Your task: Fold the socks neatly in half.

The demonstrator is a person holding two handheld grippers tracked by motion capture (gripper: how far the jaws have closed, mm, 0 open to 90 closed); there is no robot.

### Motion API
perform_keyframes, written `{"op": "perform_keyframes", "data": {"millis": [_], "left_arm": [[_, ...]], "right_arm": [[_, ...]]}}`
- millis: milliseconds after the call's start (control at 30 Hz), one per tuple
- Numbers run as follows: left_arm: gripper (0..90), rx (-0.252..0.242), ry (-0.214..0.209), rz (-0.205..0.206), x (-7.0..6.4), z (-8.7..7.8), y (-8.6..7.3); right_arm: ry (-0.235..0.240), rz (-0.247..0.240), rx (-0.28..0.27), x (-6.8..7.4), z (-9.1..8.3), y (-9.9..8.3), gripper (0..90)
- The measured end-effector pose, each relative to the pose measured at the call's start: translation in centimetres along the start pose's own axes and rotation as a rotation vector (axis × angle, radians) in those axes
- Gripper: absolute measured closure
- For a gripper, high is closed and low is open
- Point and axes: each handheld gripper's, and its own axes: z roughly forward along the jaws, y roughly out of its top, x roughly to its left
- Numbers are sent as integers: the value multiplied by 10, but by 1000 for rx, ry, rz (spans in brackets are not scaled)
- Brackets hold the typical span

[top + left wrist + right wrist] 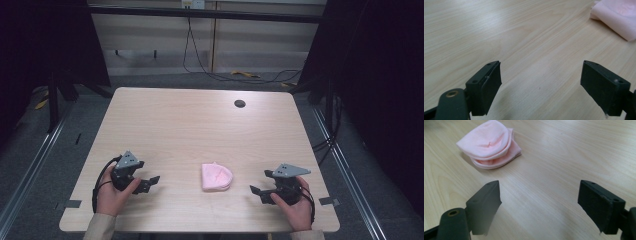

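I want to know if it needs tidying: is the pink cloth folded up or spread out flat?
Folded. The pink cloth lies as a small rounded bundle on the table, with several layered edges stacked along one side.

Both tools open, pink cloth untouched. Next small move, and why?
Probably bring the right tool in toward the folded pink cloth. Both tools stand open and apart from it, the left tool on the other side. In the right gripper view the cloth lies ahead-left of the jaws, its layered edges facing them, so a short approach should set up a grasp.
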Motion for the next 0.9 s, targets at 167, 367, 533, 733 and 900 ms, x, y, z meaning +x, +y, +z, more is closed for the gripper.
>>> {"op": "perform_keyframes", "data": {"millis": [167, 367, 533, 733, 900], "left_arm": [[168, -2, 6, -13, 4, -4, -3], [168, 10, 9, -7, 8, -6, -6], [168, 12, 13, -20, 13, -9, -9], [168, 14, 10, -20, 15, -11, -11], [169, 17, 10, -19, 16, -11, -13]], "right_arm": [[-5, -21, 24, -4, -4, -6, 164], [-16, -29, 42, -9, -8, -11, 164], [-23, -21, 53, -14, -12, -16, 165], [-42, -14, 46, -21, -18, -20, 165], [-52, 4, 46, -29, -24, -26, 165]]}}
